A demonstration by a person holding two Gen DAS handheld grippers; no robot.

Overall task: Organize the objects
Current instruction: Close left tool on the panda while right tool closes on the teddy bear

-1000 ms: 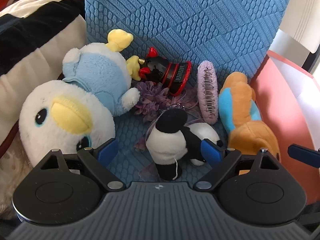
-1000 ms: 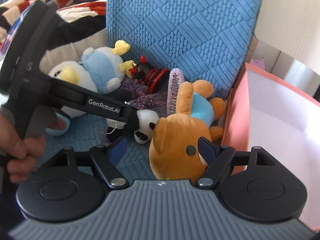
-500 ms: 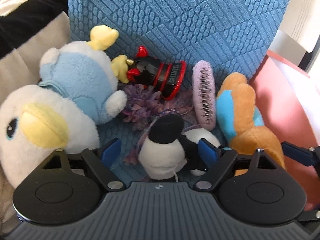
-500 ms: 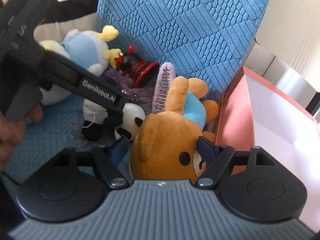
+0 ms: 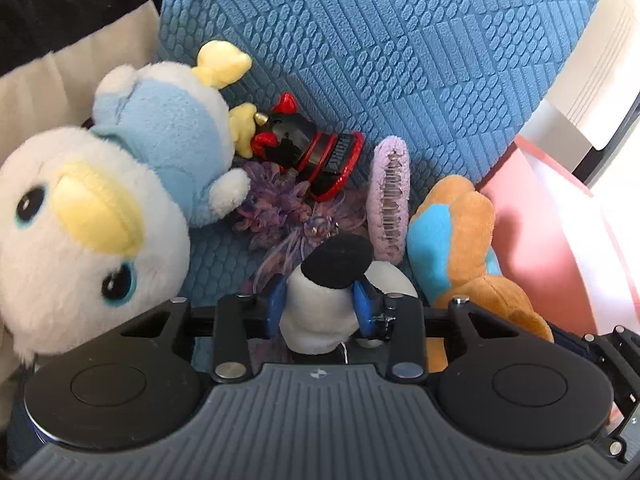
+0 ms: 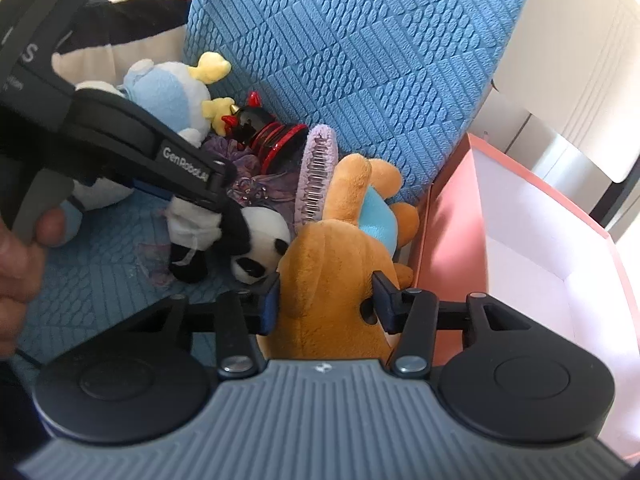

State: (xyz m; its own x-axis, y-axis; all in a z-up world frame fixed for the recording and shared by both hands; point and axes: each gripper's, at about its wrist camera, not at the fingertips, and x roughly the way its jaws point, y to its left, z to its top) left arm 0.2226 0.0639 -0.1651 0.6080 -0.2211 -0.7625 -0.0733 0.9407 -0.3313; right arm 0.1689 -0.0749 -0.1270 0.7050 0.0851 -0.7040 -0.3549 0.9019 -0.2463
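Jaws closing on both sides since a moment ago: left gripper point(image 5: 320, 304) pinching panda plush point(image 5: 340, 300), right gripper point(image 6: 326, 300) squeezing orange bear plush point(image 6: 332, 280), both toys on blue cushion point(image 5: 400, 60). Probably ready for lifting. Only visible from right wrist: pink box point(image 6: 452, 240) interior, open and white, just beside bear.

Three plush toys point(image 5: 92, 220), one box point(image 6: 520, 240)

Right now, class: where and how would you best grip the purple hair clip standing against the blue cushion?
Grip the purple hair clip across its fuzzy upper arch, coming from above. It stands on edge, wedged between the orange bear and the purple flower, so its sides are crowded.
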